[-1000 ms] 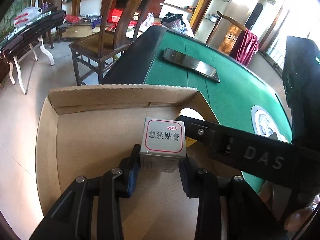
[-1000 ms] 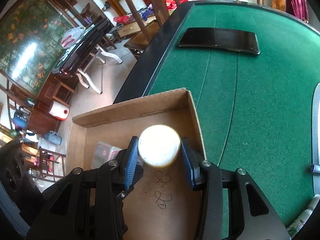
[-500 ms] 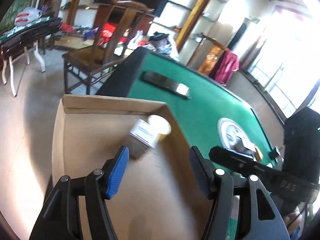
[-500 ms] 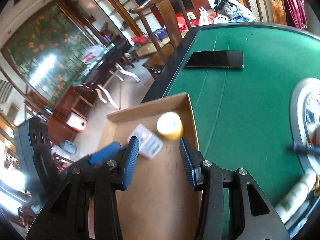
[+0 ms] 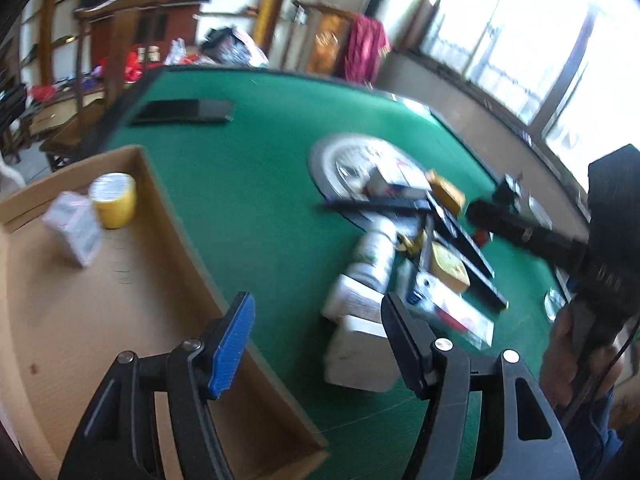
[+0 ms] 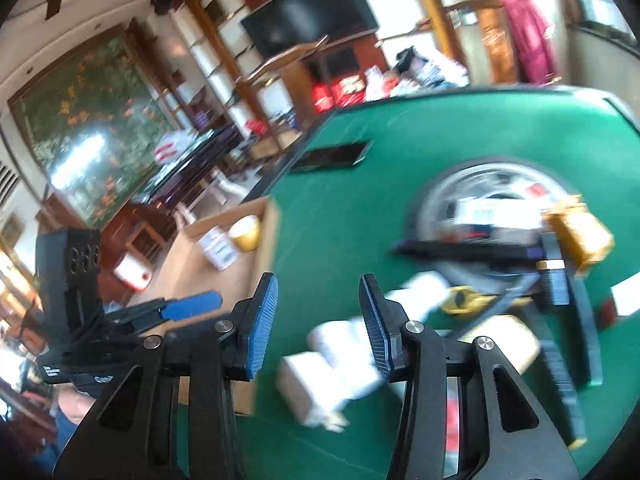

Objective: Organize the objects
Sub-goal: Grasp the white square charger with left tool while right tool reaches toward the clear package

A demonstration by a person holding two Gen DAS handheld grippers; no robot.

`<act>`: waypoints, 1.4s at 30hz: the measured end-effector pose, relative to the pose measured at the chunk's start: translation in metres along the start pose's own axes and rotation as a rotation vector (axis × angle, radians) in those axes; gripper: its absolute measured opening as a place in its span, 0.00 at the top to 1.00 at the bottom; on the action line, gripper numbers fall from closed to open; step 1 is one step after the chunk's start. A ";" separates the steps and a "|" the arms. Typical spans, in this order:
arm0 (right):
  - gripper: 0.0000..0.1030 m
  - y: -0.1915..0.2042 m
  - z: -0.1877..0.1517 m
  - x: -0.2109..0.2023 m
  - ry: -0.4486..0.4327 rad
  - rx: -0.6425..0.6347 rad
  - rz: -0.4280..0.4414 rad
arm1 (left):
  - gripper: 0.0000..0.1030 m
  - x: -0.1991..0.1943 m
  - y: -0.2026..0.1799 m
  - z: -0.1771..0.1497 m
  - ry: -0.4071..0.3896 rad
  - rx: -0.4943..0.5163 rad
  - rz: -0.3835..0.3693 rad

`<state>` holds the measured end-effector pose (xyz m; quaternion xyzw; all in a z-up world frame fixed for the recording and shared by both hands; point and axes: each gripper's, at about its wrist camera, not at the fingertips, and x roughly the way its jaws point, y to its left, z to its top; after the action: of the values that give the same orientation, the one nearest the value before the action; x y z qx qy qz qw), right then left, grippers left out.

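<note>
Where boxes (image 5: 362, 350) crowd, a phone (image 5: 184, 111) lies apart.

One cardboard box (image 5: 168, 216) holds two things, a yellow jar (image 5: 113, 200) and a small white carton (image 5: 74, 228); one black phone (image 5: 184, 111) lies on the table (image 5: 260, 184).

Matt green felt table (image 5: 256, 184); raw brown cardboard box (image 5: 100, 312); glossy black phone (image 5: 184, 111).
</note>
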<state>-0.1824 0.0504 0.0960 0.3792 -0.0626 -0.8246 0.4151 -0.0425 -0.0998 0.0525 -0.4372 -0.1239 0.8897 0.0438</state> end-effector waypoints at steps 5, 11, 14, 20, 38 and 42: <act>0.59 -0.045 -0.009 -0.028 -0.041 0.092 -0.011 | 0.36 0.013 -0.027 -0.017 0.060 0.029 0.050; 0.59 -0.075 -0.016 -0.042 -0.053 0.169 0.010 | 0.27 0.011 -0.048 -0.041 0.027 0.139 0.165; 0.59 -0.076 -0.016 -0.047 -0.063 0.172 0.024 | 0.26 0.018 -0.050 -0.044 0.029 0.163 0.206; 0.59 -0.070 -0.025 -0.041 -0.021 0.129 0.014 | 0.28 0.028 -0.047 -0.042 -0.001 0.111 0.188; 0.59 -0.035 -0.075 -0.022 0.147 -0.156 -0.070 | 0.50 0.014 -0.060 -0.065 0.023 0.174 0.144; 0.59 -0.024 -0.082 -0.016 0.142 -0.252 -0.143 | 0.50 0.016 -0.063 -0.065 0.029 0.179 0.152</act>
<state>-0.1363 0.0949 0.0377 0.3848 0.0981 -0.8245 0.4031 -0.0031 -0.0244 0.0179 -0.4523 -0.0100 0.8916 0.0166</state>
